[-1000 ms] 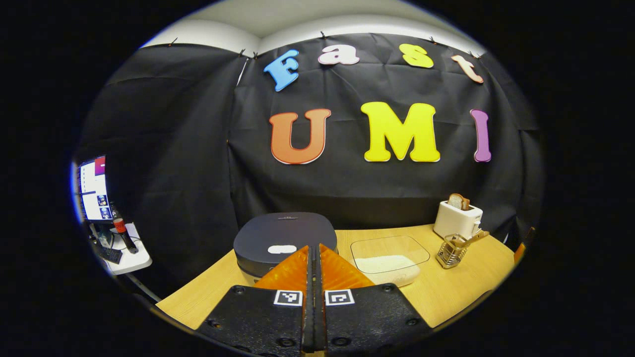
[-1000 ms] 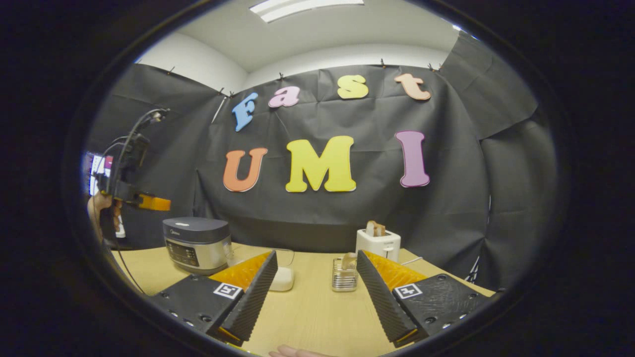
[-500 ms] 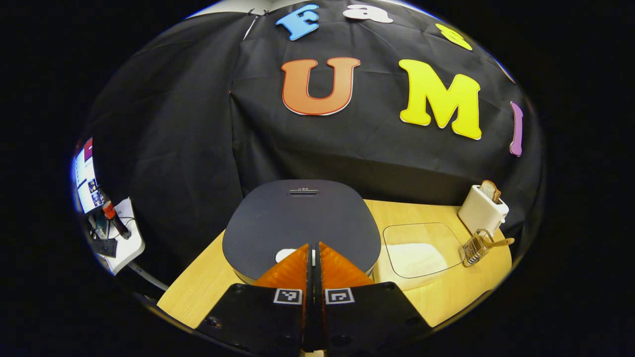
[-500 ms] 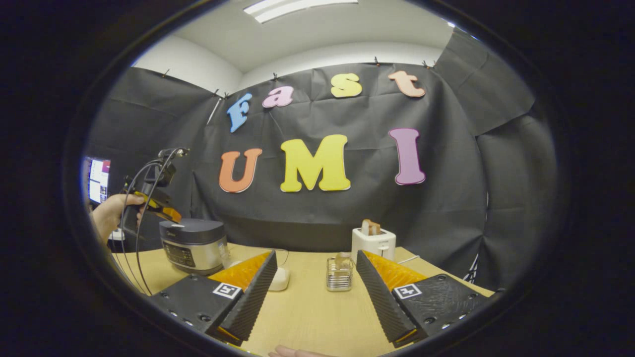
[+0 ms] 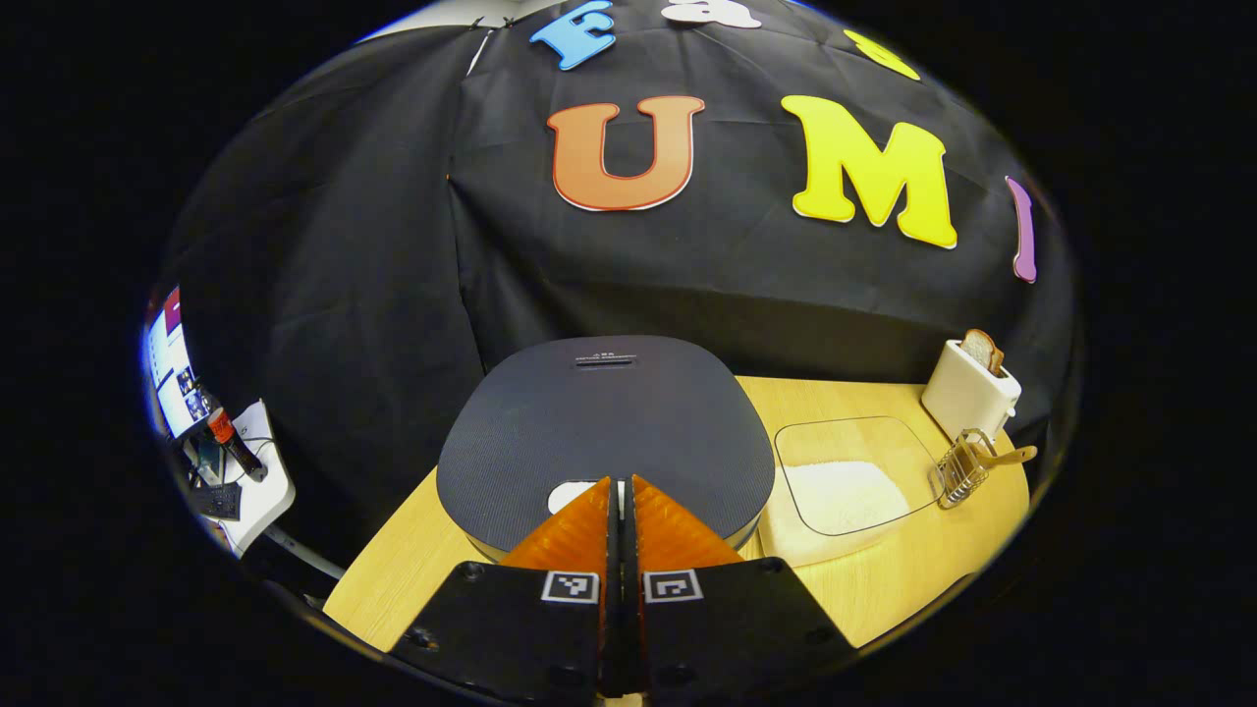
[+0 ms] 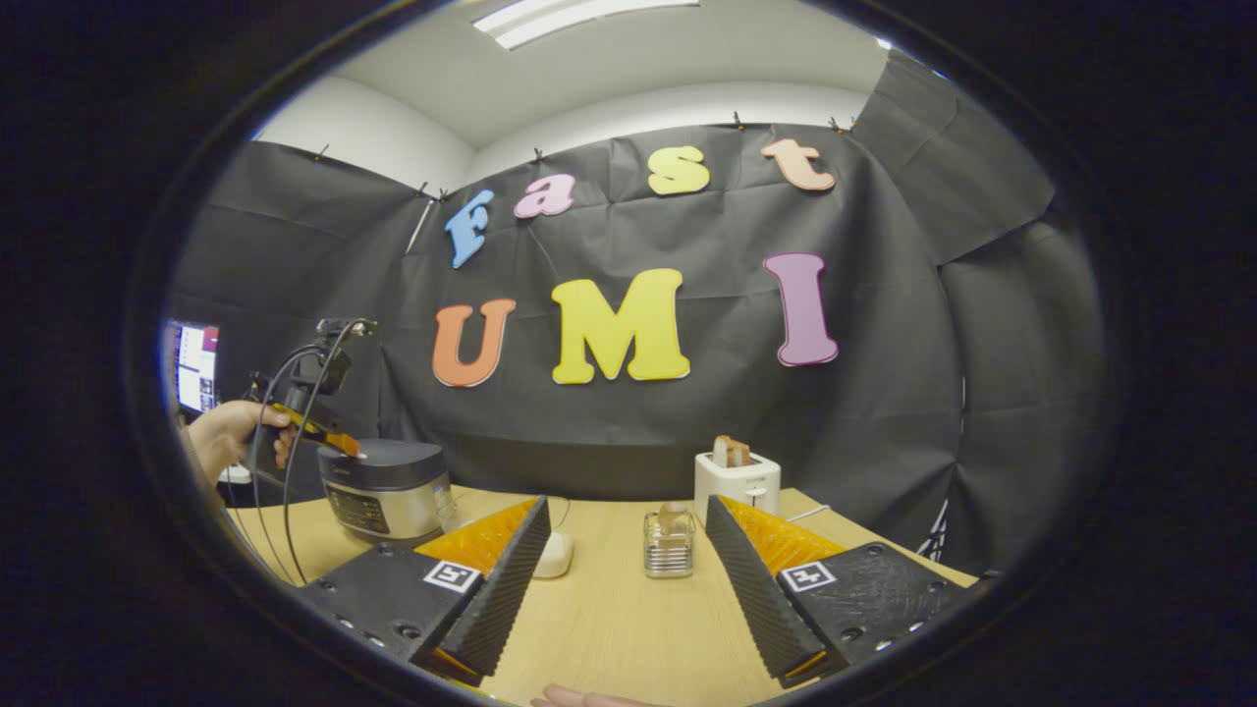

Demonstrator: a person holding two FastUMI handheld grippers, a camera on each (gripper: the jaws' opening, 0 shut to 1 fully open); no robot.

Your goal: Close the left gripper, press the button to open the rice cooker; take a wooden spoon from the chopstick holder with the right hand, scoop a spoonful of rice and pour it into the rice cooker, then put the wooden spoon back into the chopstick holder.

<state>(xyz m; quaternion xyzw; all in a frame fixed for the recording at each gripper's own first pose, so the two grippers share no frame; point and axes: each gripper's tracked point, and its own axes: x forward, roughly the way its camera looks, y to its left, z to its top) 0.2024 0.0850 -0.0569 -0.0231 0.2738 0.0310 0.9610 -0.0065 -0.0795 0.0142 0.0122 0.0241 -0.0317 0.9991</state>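
We saw the left gripper (image 5: 621, 483), fingers pressed together, tips on the white button (image 5: 570, 494) atop the closed rice cooker (image 5: 604, 422). Right gripper (image 6: 621, 535) spread wide, empty, above the table (image 6: 609, 619); chopstick holder (image 6: 669, 543) w/ wooden spoon (image 5: 1007, 456) just beyond.

We count one rice cooker (image 5: 604, 432), one rice container (image 5: 845, 486), one chopstick holder (image 5: 962, 469) with one wooden spoon (image 5: 1007, 456), one toaster (image 5: 970, 390), two grippers.

No text, label or number can be read.
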